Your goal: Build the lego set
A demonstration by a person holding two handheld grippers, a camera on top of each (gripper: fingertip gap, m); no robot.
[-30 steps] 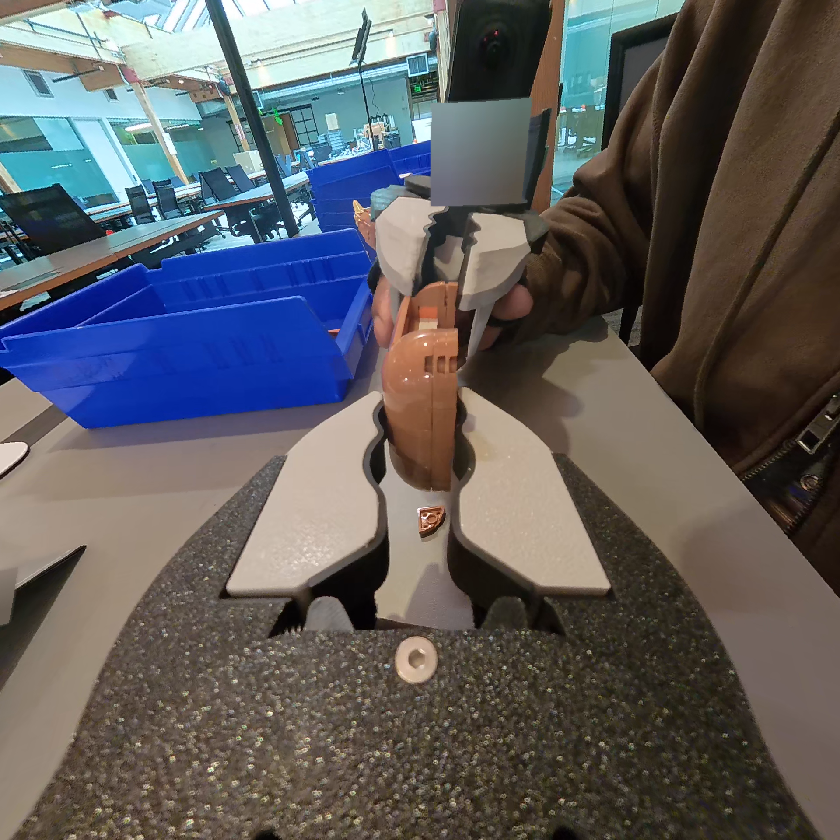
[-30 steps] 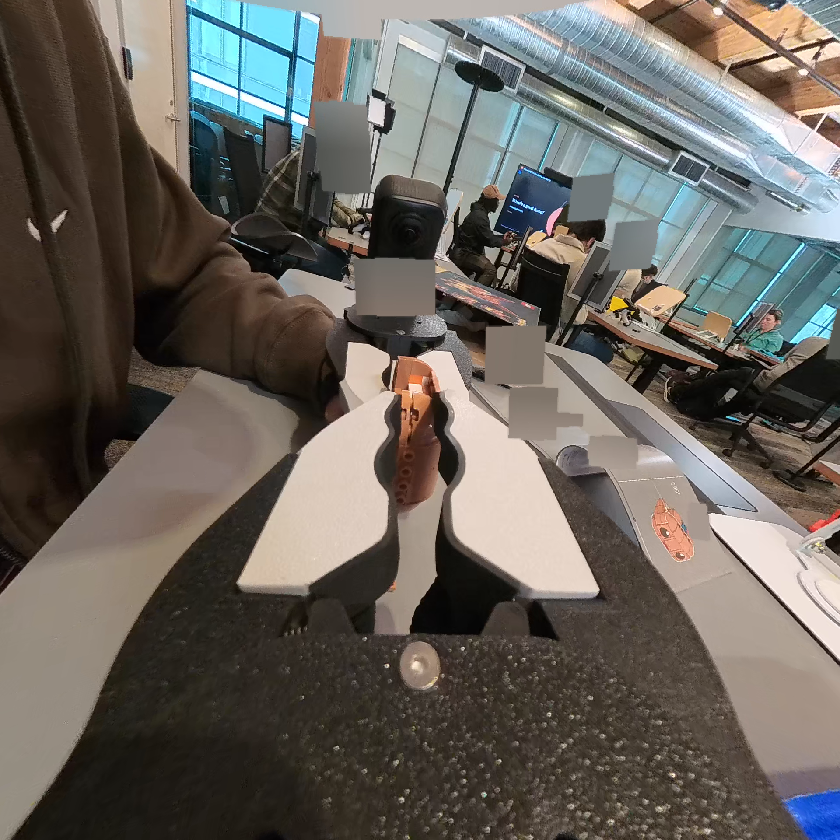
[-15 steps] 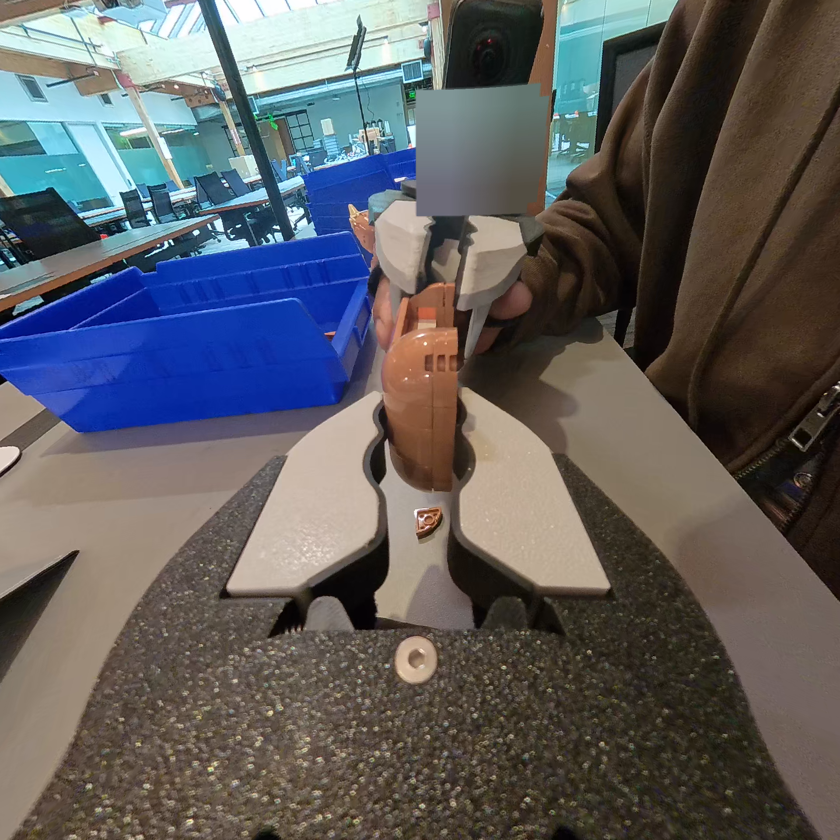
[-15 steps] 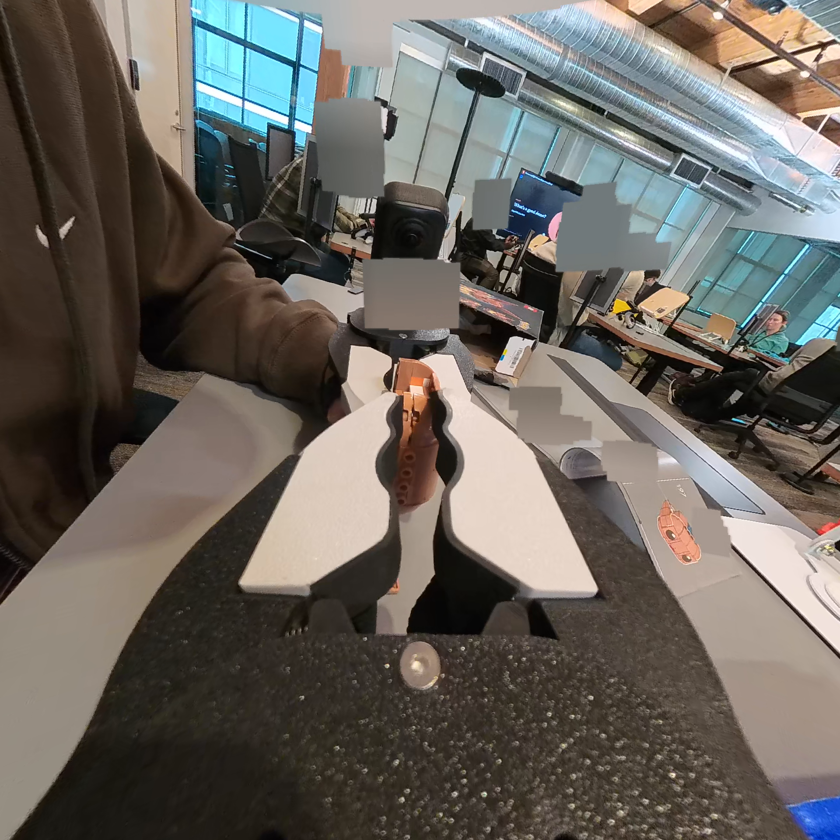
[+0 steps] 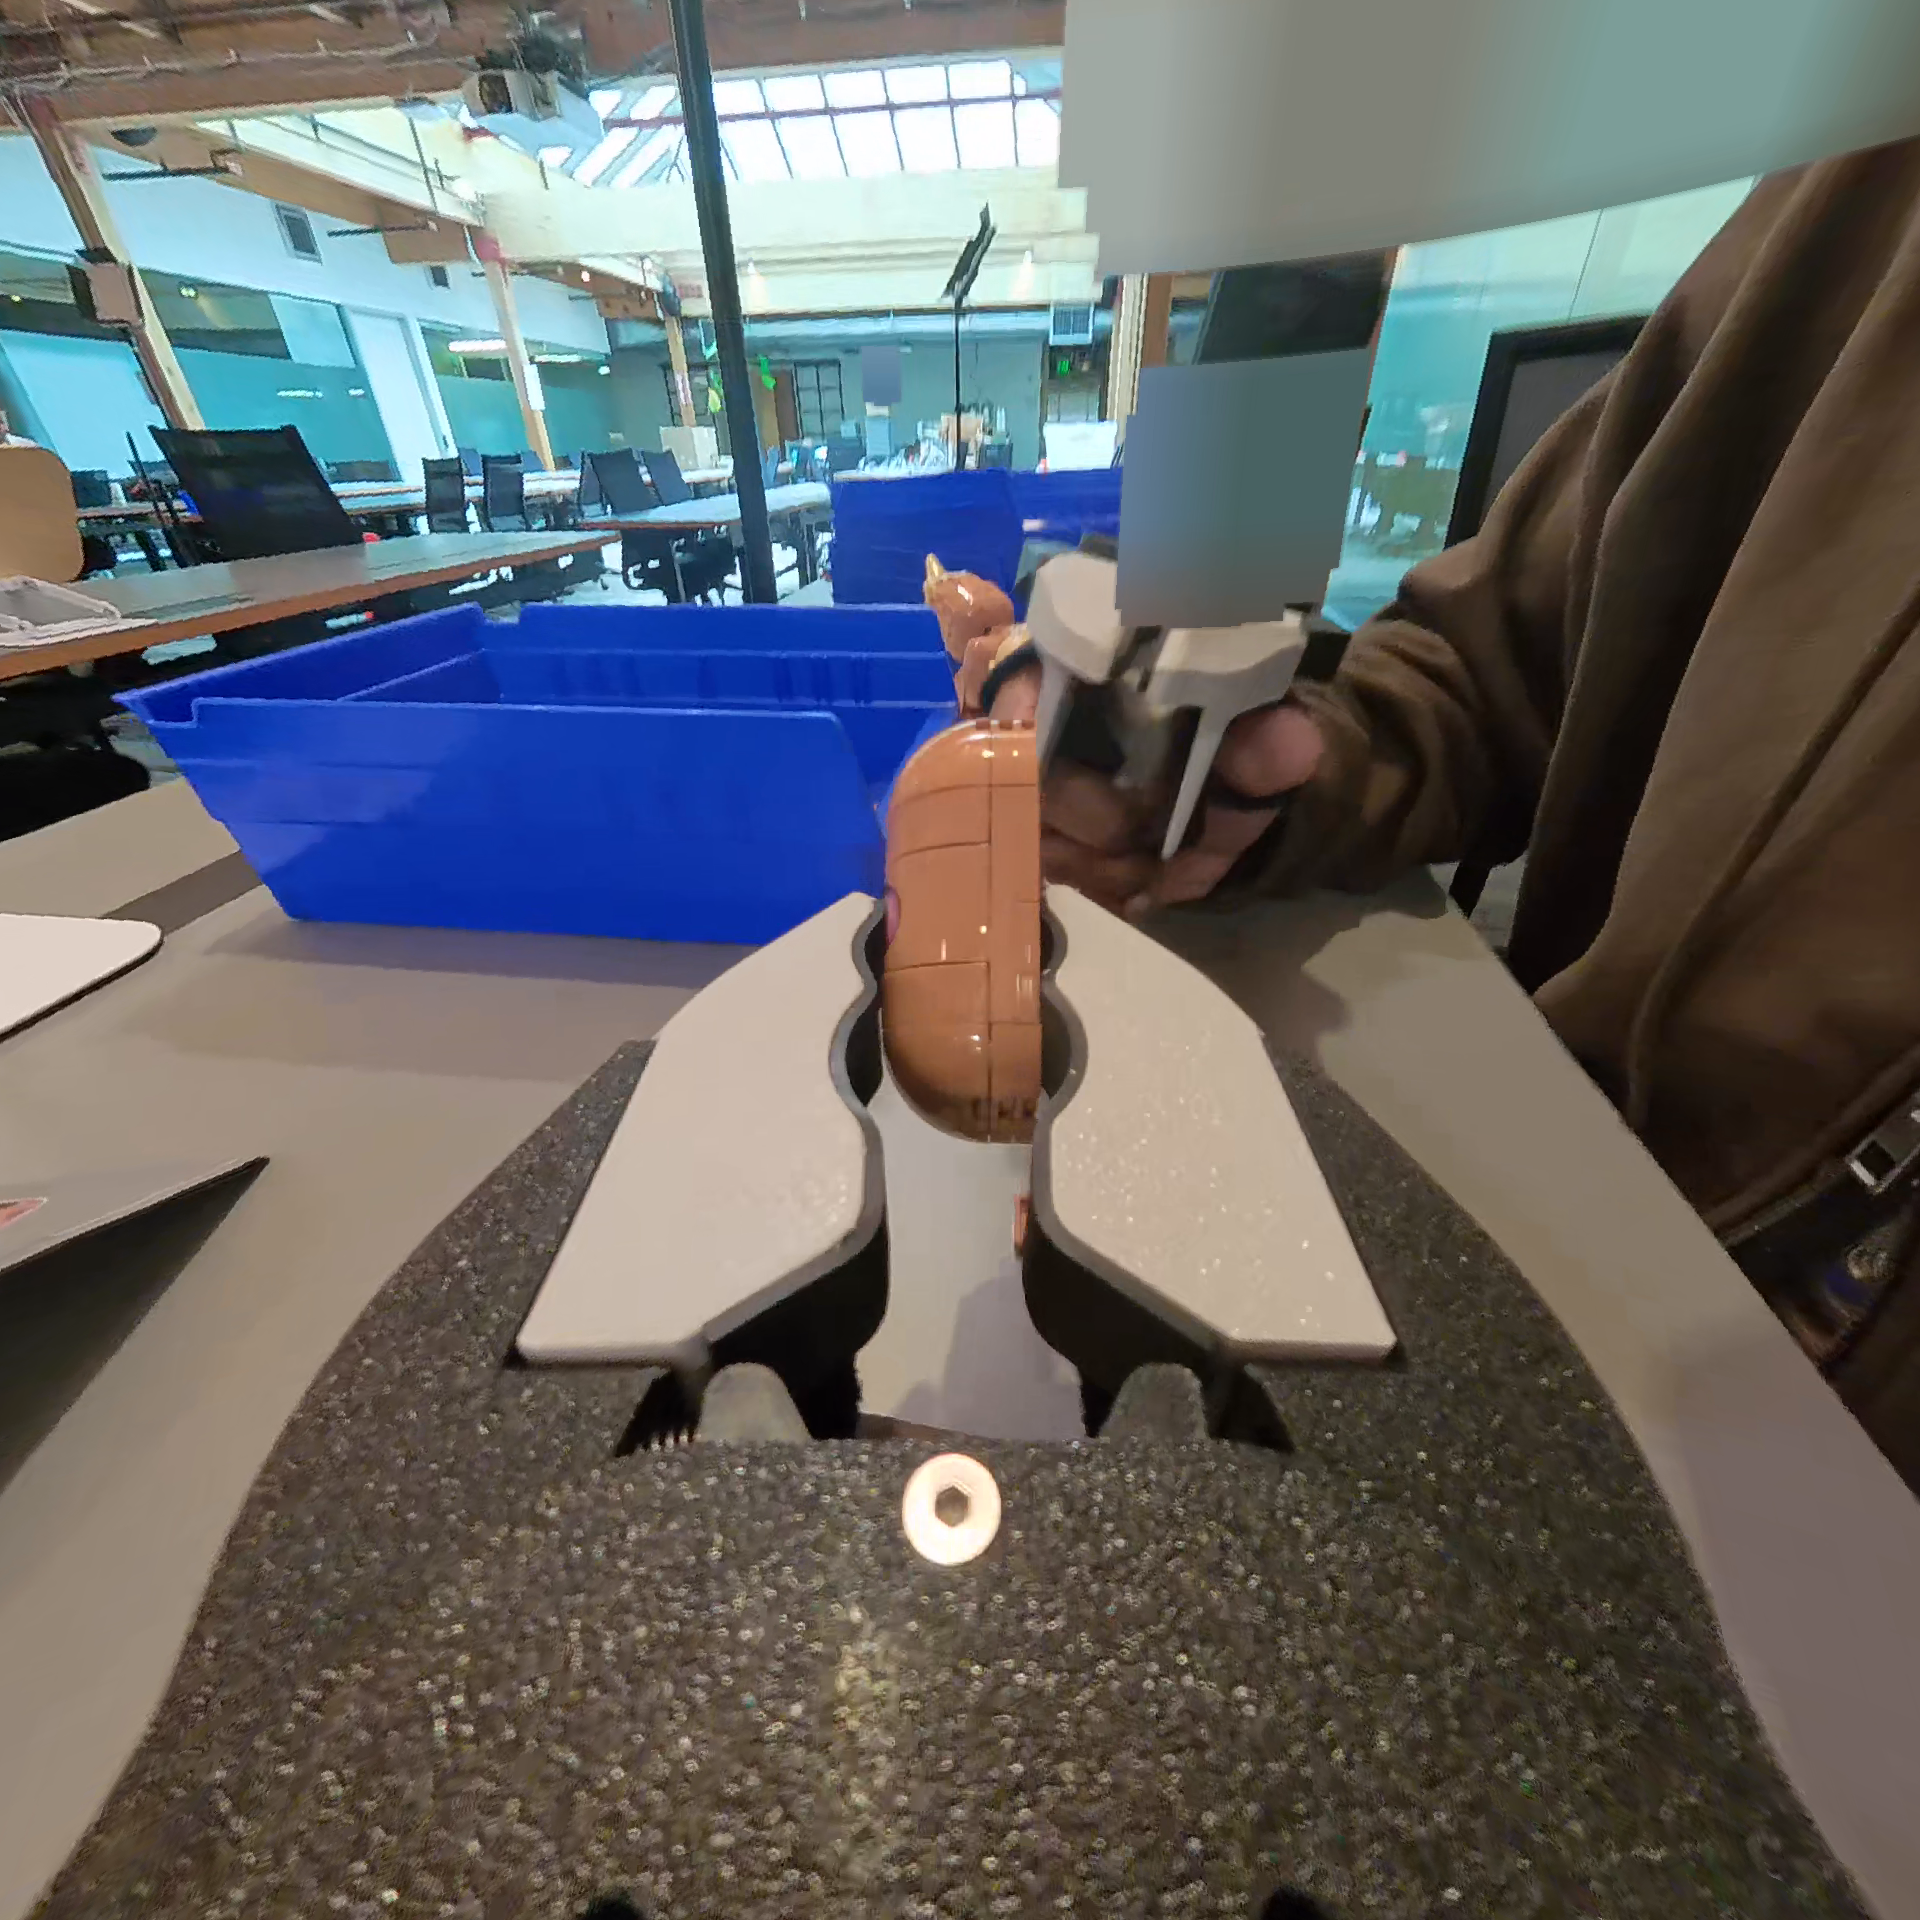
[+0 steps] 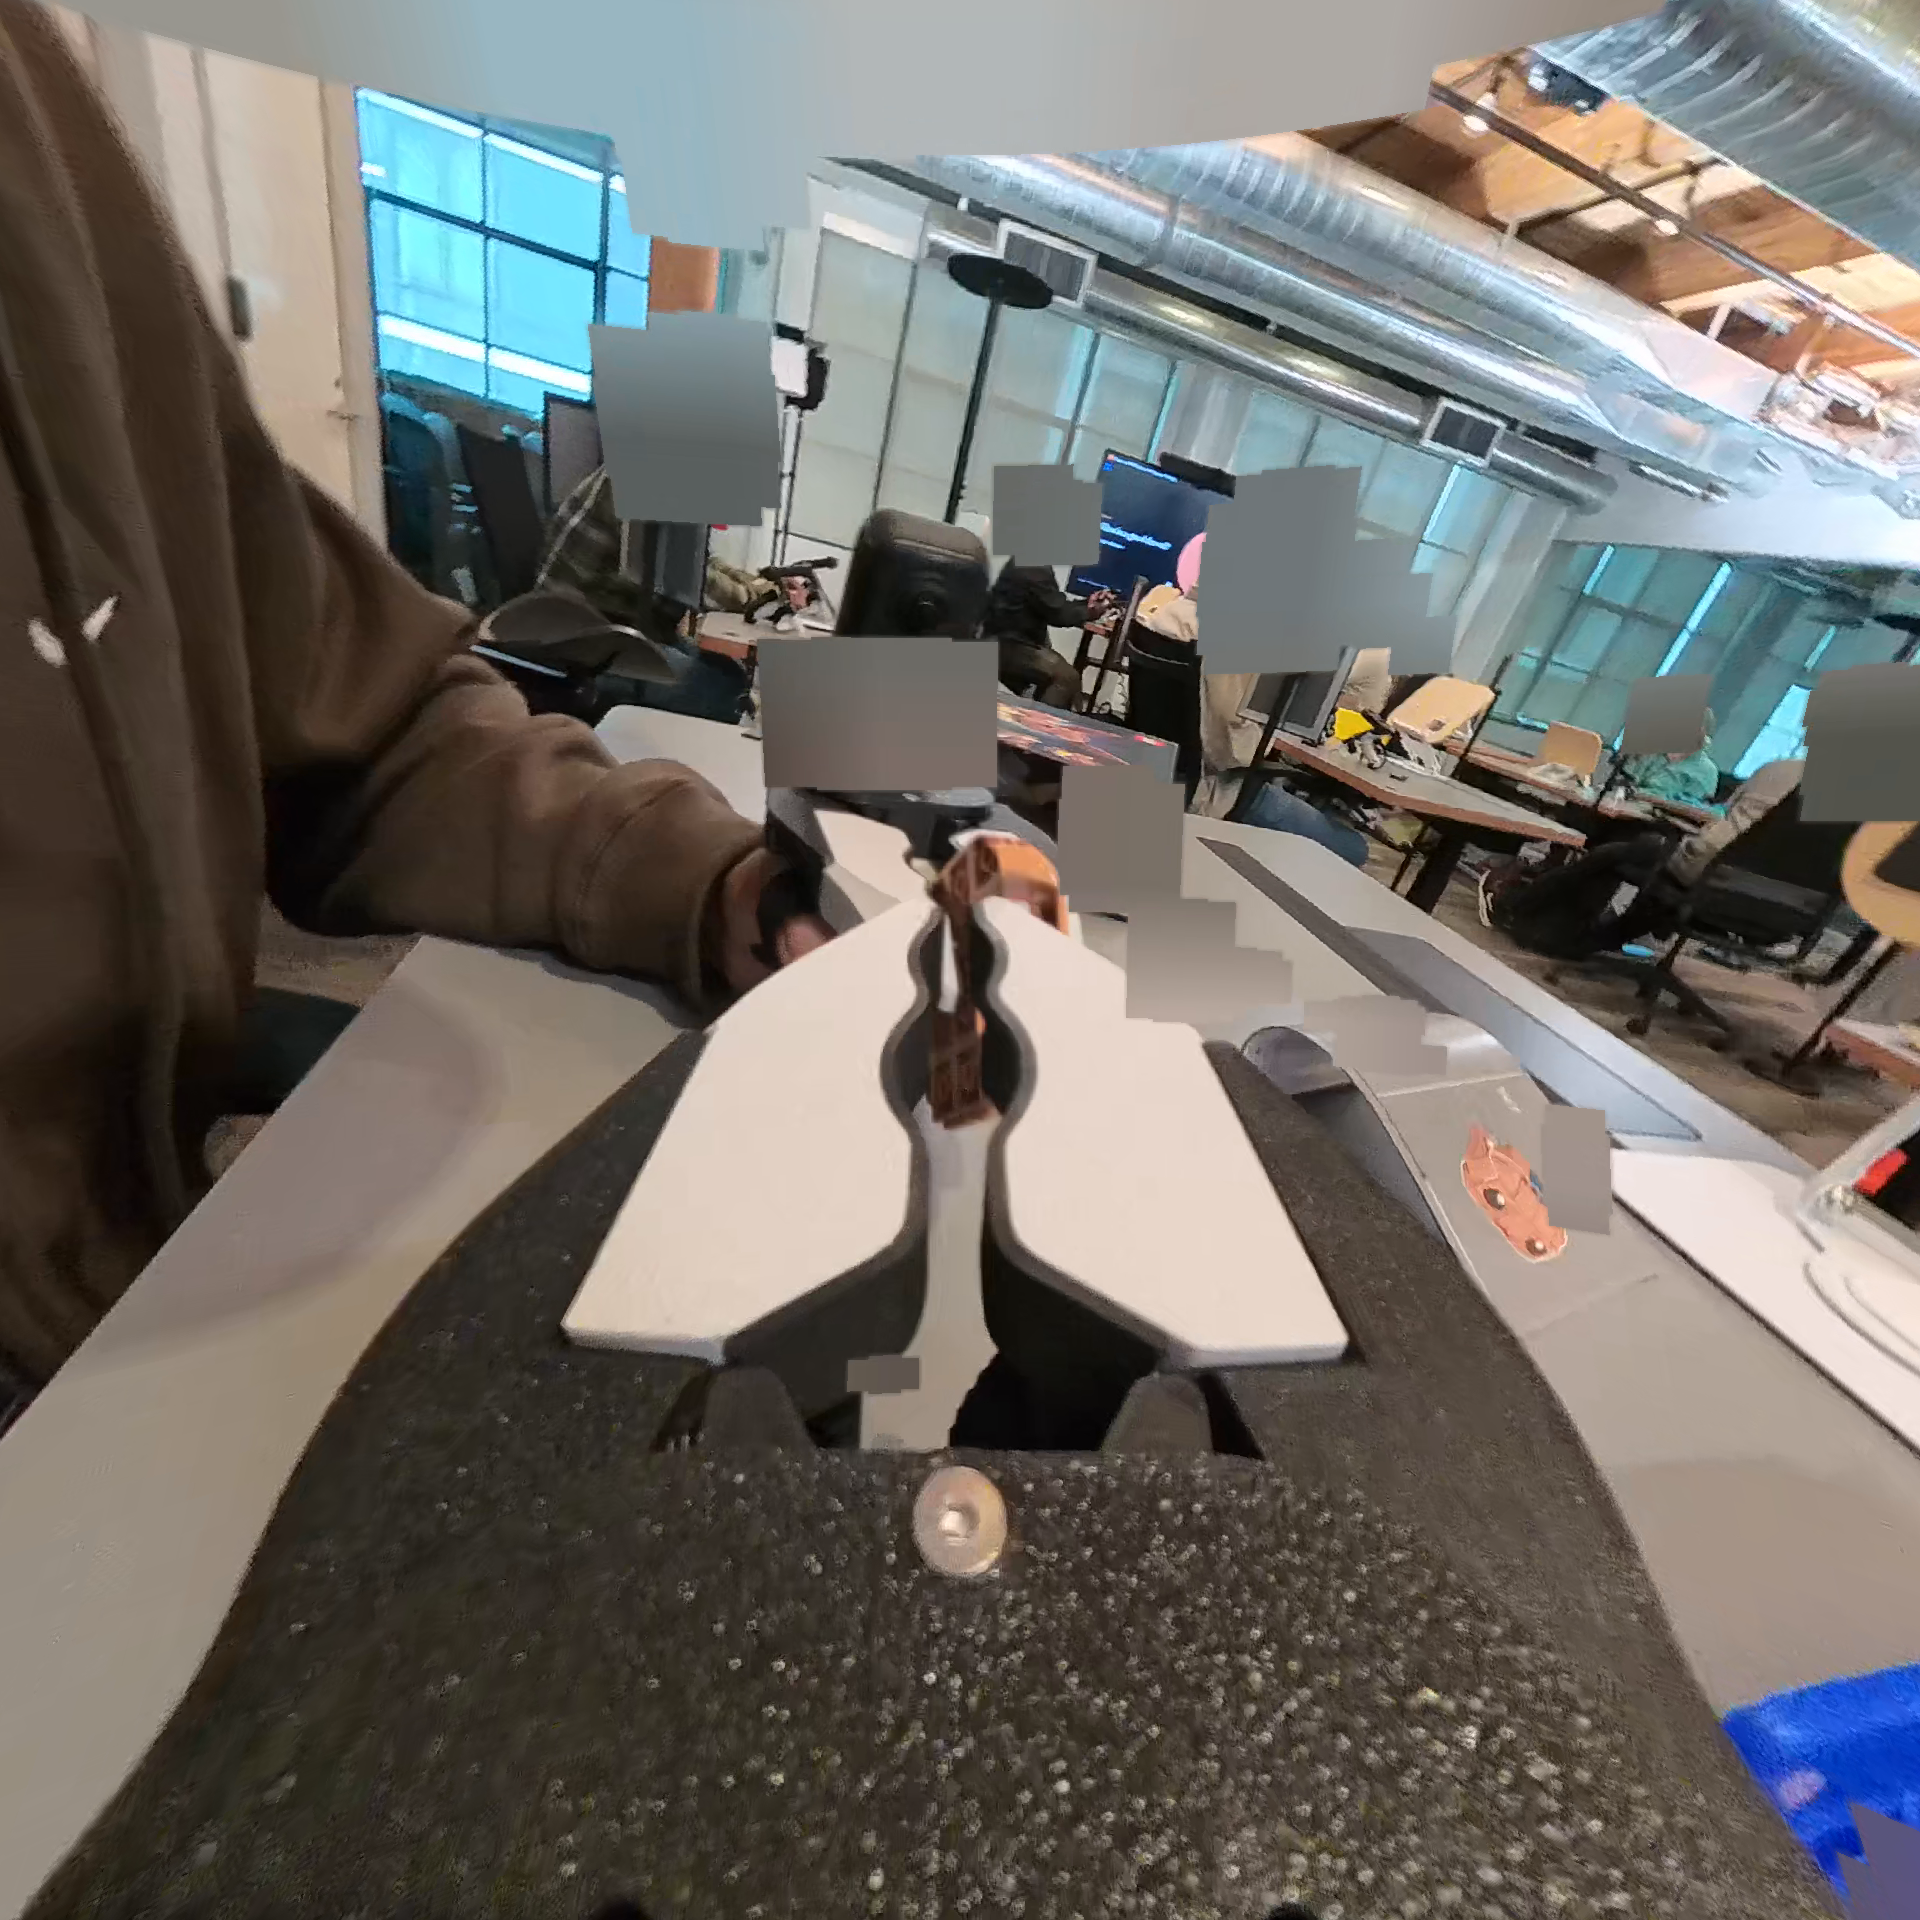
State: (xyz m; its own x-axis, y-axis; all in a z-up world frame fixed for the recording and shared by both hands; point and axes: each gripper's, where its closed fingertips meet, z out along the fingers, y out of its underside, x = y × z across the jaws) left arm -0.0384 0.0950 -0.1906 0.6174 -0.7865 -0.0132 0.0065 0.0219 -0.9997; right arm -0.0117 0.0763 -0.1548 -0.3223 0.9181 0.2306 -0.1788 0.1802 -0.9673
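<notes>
My left gripper (image 5: 961, 904) is shut on a rounded brown lego assembly (image 5: 961, 997) and holds it upright above the grey table (image 5: 364, 1039). The assembly's top also shows in the right wrist view (image 6: 1013, 878). My right gripper (image 6: 958, 914) is nearly closed, with a thin dark brown lego piece (image 6: 956, 1070) in the narrow gap between its fingers. In the left wrist view the right gripper (image 5: 1117, 821) sits just right of and behind the assembly, apart from it. A small brown piece (image 5: 1018, 1216) lies on the table, half hidden by my left gripper's right finger.
A blue bin (image 5: 540, 800) stands on the table behind and left of the assembly. The person's brown sleeve (image 5: 1558, 727) fills the right. A booklet with a picture of the model (image 6: 1496, 1195) and a white tray (image 6: 1766, 1247) lie on the right in the right wrist view. My hands' fingertips stand some 5 cm from each other.
The right gripper has come off the assembly, moved to its side and closed narrower. The assembly in the left gripper has turned and now shows its smooth rounded side.
</notes>
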